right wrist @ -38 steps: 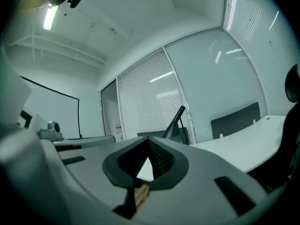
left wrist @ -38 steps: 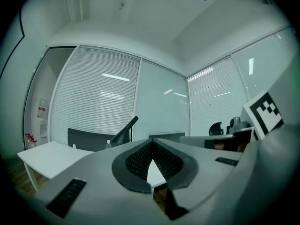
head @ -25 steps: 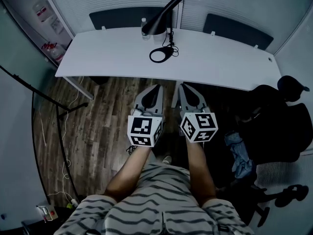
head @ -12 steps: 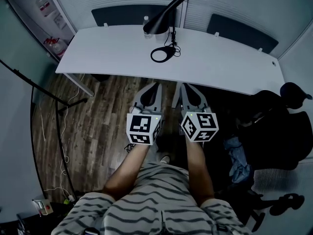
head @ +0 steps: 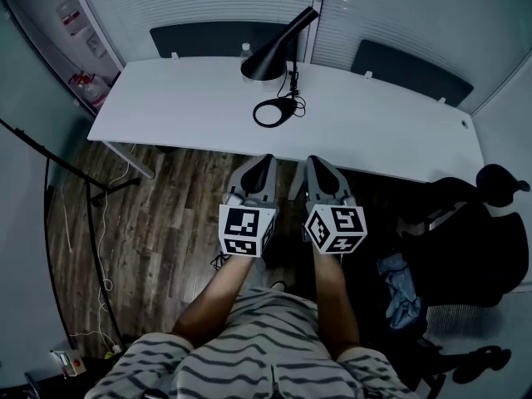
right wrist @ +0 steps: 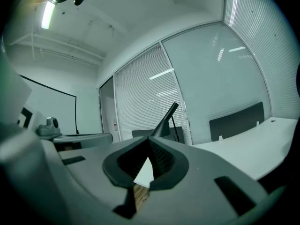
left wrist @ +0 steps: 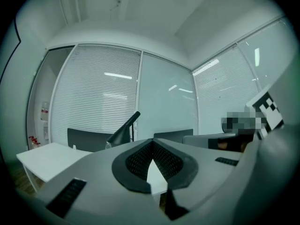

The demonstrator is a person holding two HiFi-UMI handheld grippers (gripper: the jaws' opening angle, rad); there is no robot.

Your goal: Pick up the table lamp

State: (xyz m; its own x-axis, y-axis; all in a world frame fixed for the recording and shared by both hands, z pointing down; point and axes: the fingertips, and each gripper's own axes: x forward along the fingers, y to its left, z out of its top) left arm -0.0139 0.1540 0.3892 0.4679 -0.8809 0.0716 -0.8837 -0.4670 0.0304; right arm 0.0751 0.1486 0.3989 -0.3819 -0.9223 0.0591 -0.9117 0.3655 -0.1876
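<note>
**Table lamp at rest on the desk, both grippers closed and short of it**

Table lamp (head: pixel 278 52), black, stands on the far half of the white table (head: pixel 166 106), near the middle of its length. Its cone shade tilts over a thin upright stem, and its ring-shaped base (head: pixel 273 112) lies flat on the tabletop with a dark cord (head: pixel 298 100) bunched just beside it. A small clear bottle (head: pixel 245 51) stands behind the shade. Two dark chair backs (head: pixel 208 36) show beyond the table's far edge, against a wall of slatted blinds.

On the near side, above the wood floor (head: pixel 158 214), the left gripper (head: pixel 266 160) and the right gripper (head: pixel 311 161) are held side by side. Both point towards the table and are well apart from the lamp. Each carries a marker cube (head: pixel 246 229) at its rear. In the left gripper view the jaw tips meet with nothing between them, and the lamp's shade (left wrist: pixel 124 132) rises beyond. The right gripper view shows the same: tips together, empty, with the lamp (right wrist: pixel 165 121) ahead.

A black office chair (head: pixel 474 223) stands to the right, and the person's striped shirt (head: pixel 258 347) fills the bottom edge.
</note>
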